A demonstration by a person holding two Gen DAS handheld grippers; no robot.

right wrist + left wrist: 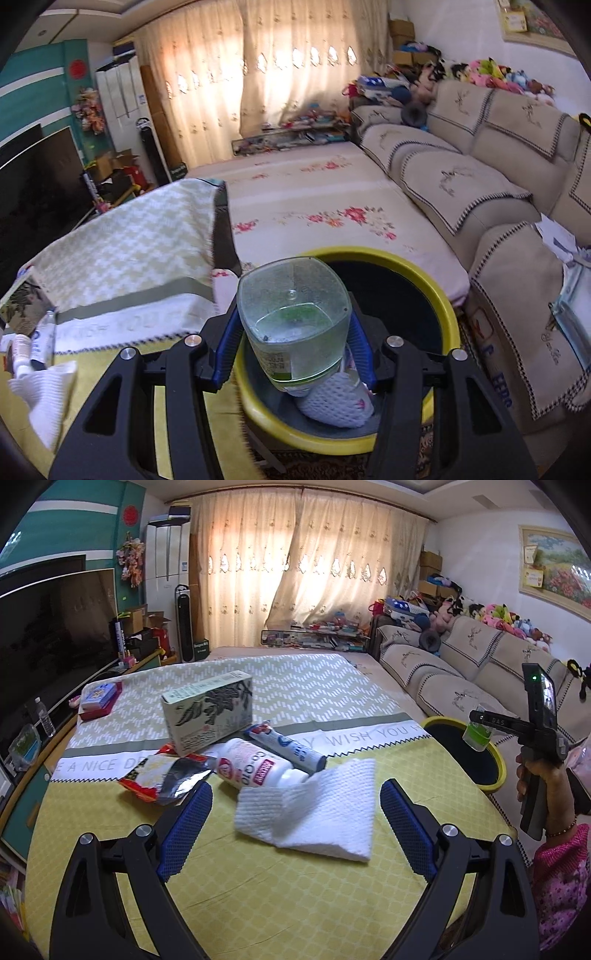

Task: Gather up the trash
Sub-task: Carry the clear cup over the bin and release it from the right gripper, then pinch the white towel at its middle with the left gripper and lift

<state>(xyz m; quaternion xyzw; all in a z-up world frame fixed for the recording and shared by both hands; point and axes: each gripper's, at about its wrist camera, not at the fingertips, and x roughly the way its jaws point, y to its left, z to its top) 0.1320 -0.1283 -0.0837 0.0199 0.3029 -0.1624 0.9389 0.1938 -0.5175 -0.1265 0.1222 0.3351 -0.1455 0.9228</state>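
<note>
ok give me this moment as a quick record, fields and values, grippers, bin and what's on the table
right gripper: shut on clear plastic bottle, held over the bin
left gripper: open, either side of the paper towel
bin: yellow rim, white mesh wrapper inside
on table: paper towel, white supplement bottle, printed box, tube, snack wrapper

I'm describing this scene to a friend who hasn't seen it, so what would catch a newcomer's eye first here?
First, the clear plastic bottle clamped in the right tongs, held over the yellow-rimmed bin beside the table. Next, the white paper towel lying on the yellow tablecloth just ahead of the open left tongs, with a white pill bottle, a box and a torn foil wrapper cluttered behind it.
</note>
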